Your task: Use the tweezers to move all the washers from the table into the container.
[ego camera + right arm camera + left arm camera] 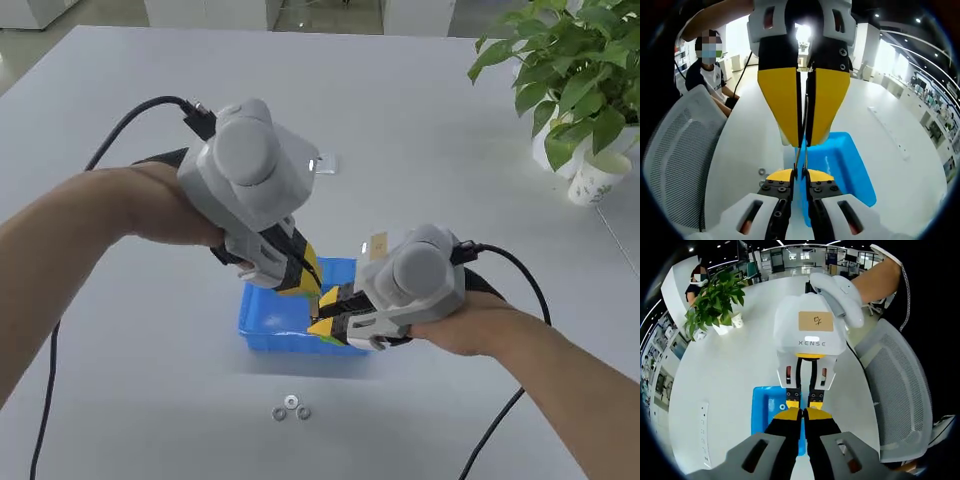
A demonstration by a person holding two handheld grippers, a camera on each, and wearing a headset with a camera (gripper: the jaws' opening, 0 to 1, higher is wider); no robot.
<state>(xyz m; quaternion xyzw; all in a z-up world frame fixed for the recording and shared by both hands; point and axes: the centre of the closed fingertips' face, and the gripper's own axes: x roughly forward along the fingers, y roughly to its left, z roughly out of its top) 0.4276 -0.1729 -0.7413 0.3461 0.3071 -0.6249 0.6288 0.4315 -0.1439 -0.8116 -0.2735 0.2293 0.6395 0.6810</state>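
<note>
Washers [291,408], three small silver metal rings, lie clustered on the pale grey table [450,120] just beside the blue plastic container [264,322]. Above it, left gripper [803,144] and right gripper [800,174] both clamp thin metal tweezers [800,157], mostly hidden between jaws.

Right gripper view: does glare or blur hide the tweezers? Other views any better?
Right gripper view: glare up top behind the left gripper, tweezers a thin but sharp sliver; left gripper view: sharp, fisheye-bent; head view: even light, washers tiny.
</note>
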